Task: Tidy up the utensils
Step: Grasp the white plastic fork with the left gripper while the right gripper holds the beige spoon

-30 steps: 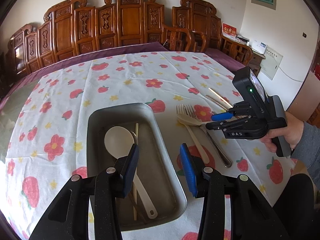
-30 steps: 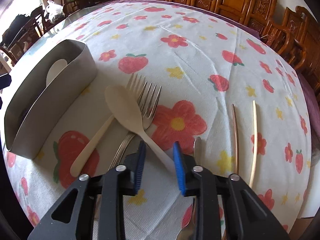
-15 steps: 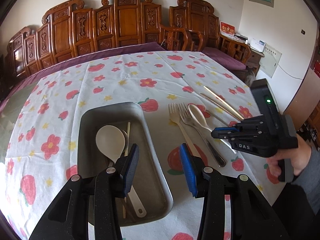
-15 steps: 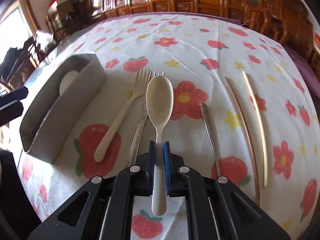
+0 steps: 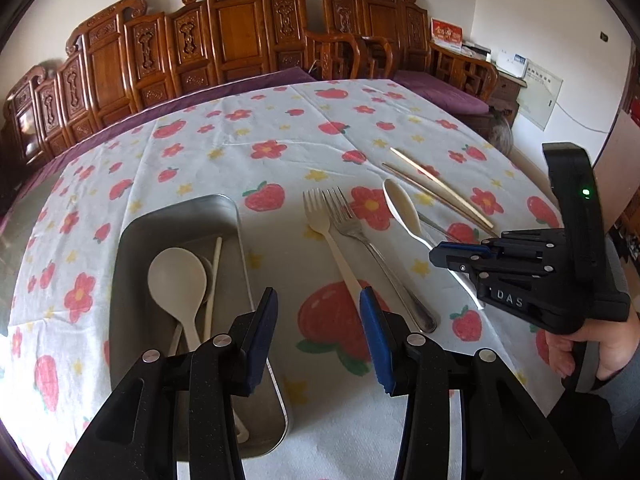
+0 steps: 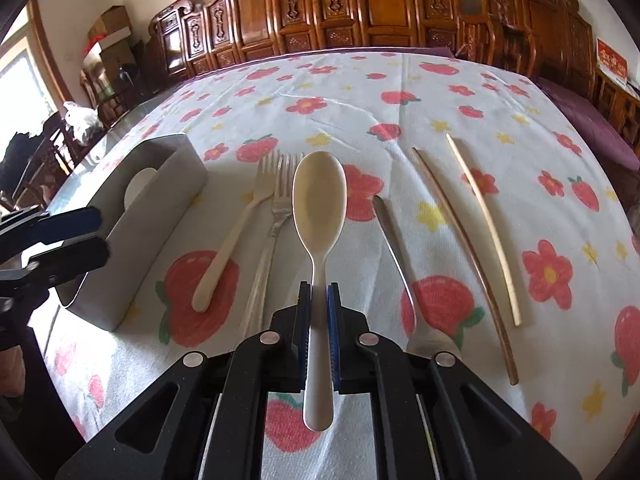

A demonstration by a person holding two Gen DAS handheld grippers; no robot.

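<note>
Because the rectangular stainless-steel tray (image 5: 176, 216) already holds a large cream spoon (image 5: 178, 280) and a pale chopstick, its floor is crowded, and whatever you drop there could land crosswise or bounce off the rim. Your right gripper (image 6: 318, 316) has just closed its blue pads on the handle of the small cream plastic spoon (image 6: 319, 200), lifted above the flowered tablecloth (image 6: 360, 92) with its bowl pointing forward; the grip sits mid-handle on a thin, smooth stem, so a quick swing toward the tray may let it pivot or slip. Your left gripper (image 5: 320, 328) hangs part open and empty between tray and cream plastic fork (image 5: 328, 236), right in the likely carrying path, so the two could collide.
</note>
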